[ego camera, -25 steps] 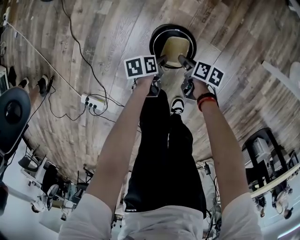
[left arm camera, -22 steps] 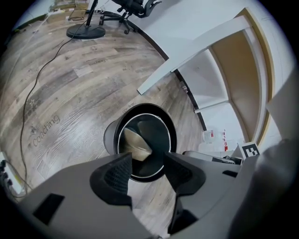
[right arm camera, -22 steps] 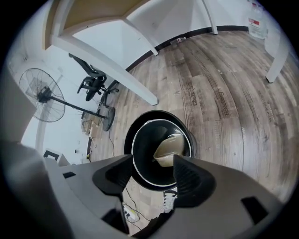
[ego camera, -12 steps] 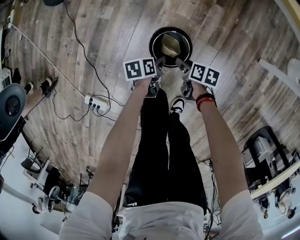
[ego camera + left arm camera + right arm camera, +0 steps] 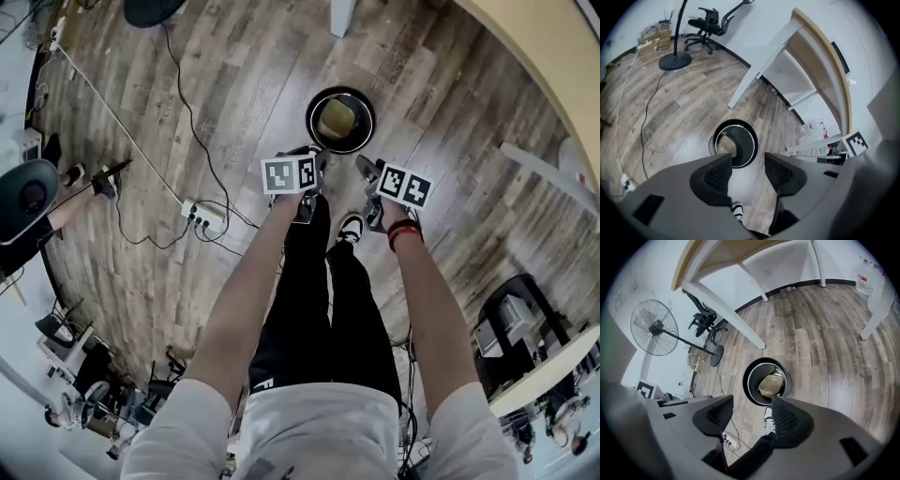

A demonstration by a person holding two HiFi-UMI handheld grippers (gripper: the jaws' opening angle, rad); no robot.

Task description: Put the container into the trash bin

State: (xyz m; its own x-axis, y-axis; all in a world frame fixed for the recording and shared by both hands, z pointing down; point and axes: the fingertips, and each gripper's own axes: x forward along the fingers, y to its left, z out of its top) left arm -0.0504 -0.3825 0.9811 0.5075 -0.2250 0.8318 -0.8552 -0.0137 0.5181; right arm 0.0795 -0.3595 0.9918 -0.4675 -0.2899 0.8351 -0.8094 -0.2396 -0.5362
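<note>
Wide plank floor: grey-brown wood grain, matte, crossed by a thin black cable leading to a white power strip. White bench off to one side, with a pale wooden edge and slanted white legs. Straight below the head camera, bare forearms, black trousers and a black-and-white shoe.

Round trash bin on the floor ahead of the feet: black, smooth, glossy inside, with a thin bright ring around the mouth. Inside it, the container: a tan, rounded-rectangular tub with a raised rim and a dull surface, lying tilted against the bin wall.

Left gripper: dark grey matte plastic, carrying a cube of black-and-white square markers. Jaws opening and far apart, with nothing between them but floor. Blunt, rounded pads with a fine mesh texture. Right gripper of the same make, jaws spread wide and holding nothing, with only floor, a trouser leg and the shoe seen through the gap.

Both grippers up above the bin and well apart from it. In the left gripper view, container down in the bin just past the tip of the left-hand pad, partly cut off by it. In the right gripper view, bin and container beyond the gap, nearer the right-hand pad, touching neither jaw.
</note>
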